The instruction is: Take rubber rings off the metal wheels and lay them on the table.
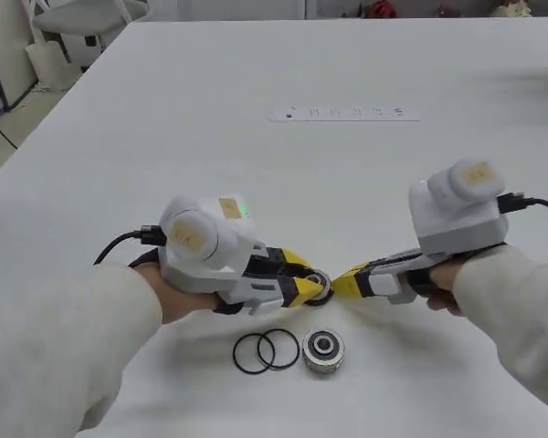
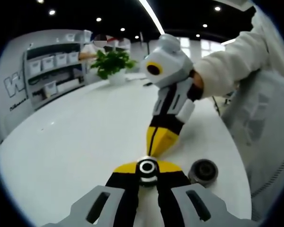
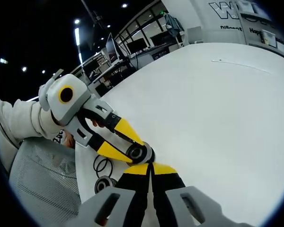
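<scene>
Head view: grips a metal wheel (image 1: 319, 286) in the left tool (image 1: 310, 286), jaws clamped on it, near centre just above the white worktop (image 1: 256, 155); meets it from the right with the right tool (image 1: 340, 285). Nearer, flat on the worktop: two overlapping rubber rings (image 1: 267, 351), just beside a second wheel (image 1: 322, 350) at their right. Far off: a power strip (image 1: 344, 114), a chair (image 1: 82, 14).

Left gripper view: best to keep the wheel steady and square. Beyond: a plant (image 2: 112, 64), shelves (image 2: 47, 75).

Right gripper view: jaws together at the wheel's rim; cannot tell whether nipping rubber. Likely best to peel outward slowly, then lay beside the pair.
</scene>
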Tool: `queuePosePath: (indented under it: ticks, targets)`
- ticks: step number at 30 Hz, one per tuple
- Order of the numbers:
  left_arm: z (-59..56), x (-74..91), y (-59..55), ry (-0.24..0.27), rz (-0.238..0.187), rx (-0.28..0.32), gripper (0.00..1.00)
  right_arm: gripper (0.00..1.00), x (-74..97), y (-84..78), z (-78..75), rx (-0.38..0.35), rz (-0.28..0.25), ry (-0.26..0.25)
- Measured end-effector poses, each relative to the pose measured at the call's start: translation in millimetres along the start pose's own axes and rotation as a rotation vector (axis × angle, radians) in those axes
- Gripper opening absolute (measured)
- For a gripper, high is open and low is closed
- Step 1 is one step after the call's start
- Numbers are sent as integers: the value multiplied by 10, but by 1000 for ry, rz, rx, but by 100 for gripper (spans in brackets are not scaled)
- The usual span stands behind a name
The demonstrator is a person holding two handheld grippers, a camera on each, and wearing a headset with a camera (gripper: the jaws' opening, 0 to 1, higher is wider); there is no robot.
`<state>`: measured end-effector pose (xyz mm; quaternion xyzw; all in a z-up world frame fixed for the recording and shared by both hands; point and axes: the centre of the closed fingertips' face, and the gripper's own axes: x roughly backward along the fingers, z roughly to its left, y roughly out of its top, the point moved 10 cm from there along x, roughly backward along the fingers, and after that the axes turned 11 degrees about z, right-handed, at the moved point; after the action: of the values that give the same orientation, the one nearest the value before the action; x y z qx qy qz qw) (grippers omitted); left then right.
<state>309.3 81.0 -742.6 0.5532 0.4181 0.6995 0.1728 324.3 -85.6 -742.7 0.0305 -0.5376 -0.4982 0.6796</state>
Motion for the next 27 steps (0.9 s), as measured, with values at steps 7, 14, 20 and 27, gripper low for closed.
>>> queuePosePath:
  ticks: [7, 14, 20, 27]
  targets:
    - [6, 6, -17, 2, -11, 9, 14, 0, -7, -20, -6, -20, -19, 12]
    - [10, 7, -41, 0, -29, 19, 14, 0, -6, -16, -29, -33, -34, 33]
    - [-2, 6, -40, 5, -29, 14, 14, 0, -14, -25, -43, -50, -43, 47]
    - [-9, 6, -45, 14, -30, 15, 14, 0, -10, -23, -32, -57, -46, 52]
